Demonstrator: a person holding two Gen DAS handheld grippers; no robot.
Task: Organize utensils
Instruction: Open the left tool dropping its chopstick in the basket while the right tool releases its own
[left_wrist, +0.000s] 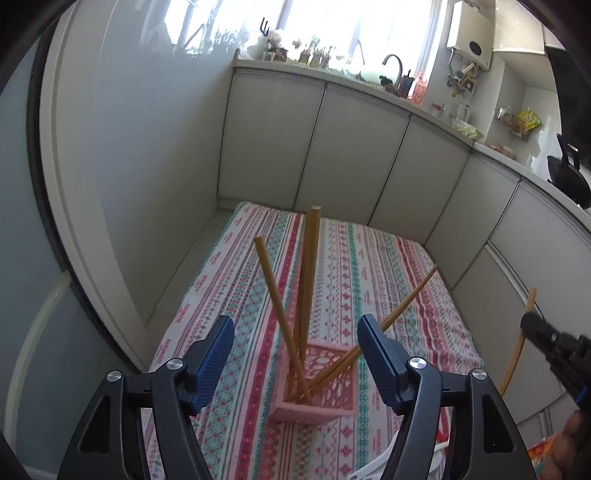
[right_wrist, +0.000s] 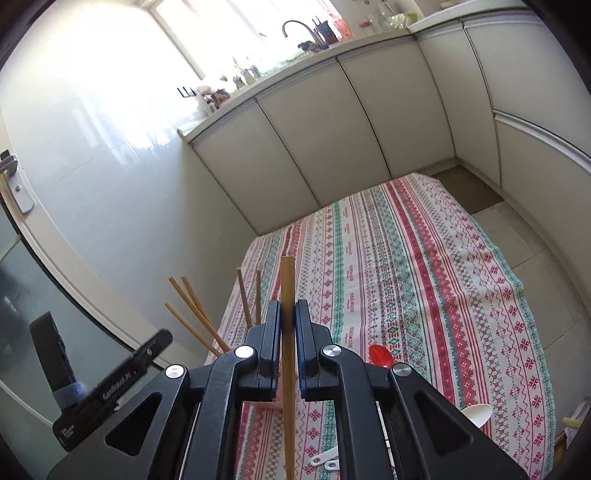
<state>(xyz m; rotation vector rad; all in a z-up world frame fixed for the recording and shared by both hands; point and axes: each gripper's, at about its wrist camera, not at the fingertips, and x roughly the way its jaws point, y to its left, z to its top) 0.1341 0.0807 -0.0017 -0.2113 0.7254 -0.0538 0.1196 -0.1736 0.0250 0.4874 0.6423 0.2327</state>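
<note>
**Sorting chopsticks into a pink holder**

Carrying one long wooden chopstick (right_wrist: 287, 369) upright, my right gripper (right_wrist: 287, 314) has its jaws pressed tight on the shaft near its upper part, at the centre of the right wrist view. My left gripper (left_wrist: 295, 343) hangs spread wide and empty over the pink latticed square holder (left_wrist: 314, 387), low centre of the left wrist view, where several bamboo chopsticks (left_wrist: 308, 280) already lean fanned out in different directions.

To do this well, I judge I should bring the stick's lower tip over a free corner of the holder, keep it near vertical, and lower before letting go.

Those splayed sticks are the main obstacle; one leans far right and could catch the incoming stick. On the striped patterned tablecloth (right_wrist: 424, 277) lie a red plastic spoon (right_wrist: 380, 356) and a white plastic spoon (right_wrist: 476, 413), lower right, still unsorted.
</note>
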